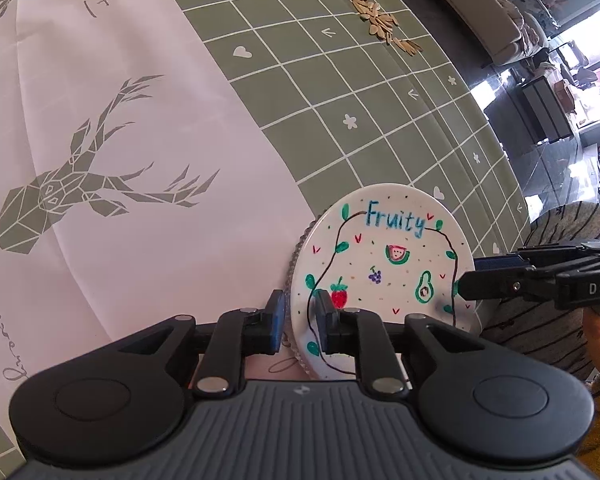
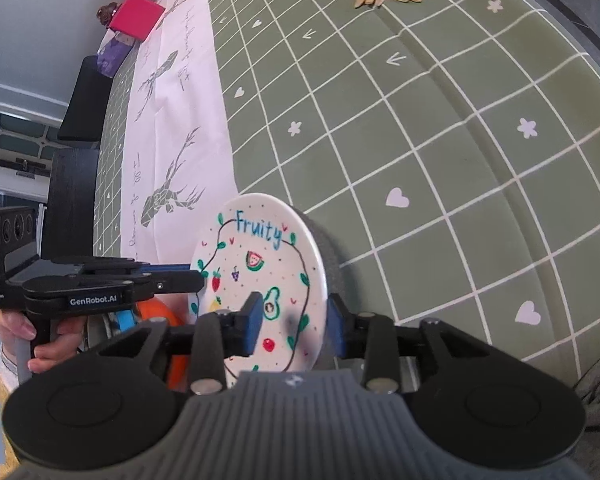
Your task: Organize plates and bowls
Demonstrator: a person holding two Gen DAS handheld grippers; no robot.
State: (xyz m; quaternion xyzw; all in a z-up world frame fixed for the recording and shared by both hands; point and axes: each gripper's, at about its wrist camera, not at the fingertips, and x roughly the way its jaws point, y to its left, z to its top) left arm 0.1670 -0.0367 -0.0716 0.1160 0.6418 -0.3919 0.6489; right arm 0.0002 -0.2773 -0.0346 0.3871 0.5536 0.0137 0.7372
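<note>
A white plate with fruit drawings and the word "Fruity" (image 1: 384, 264) is held up off the table, tilted on edge. My left gripper (image 1: 300, 326) is shut on its left rim. My right gripper (image 2: 294, 326) straddles the plate's (image 2: 260, 276) other rim, its blue pads a little apart from the plate. In the left wrist view the right gripper (image 1: 466, 284) comes in from the right and meets the plate's edge. In the right wrist view the left gripper (image 2: 200, 278) comes in from the left onto the rim. A textured second rim (image 1: 290, 280) shows behind the plate.
A green grid tablecloth (image 1: 340, 80) with a white deer-print runner (image 1: 120, 160) covers the table. A pile of seeds (image 1: 376, 20) lies at the far side. A pink box (image 2: 134, 20) and small items stand at the far end. An orange object (image 2: 168, 316) sits behind the left gripper.
</note>
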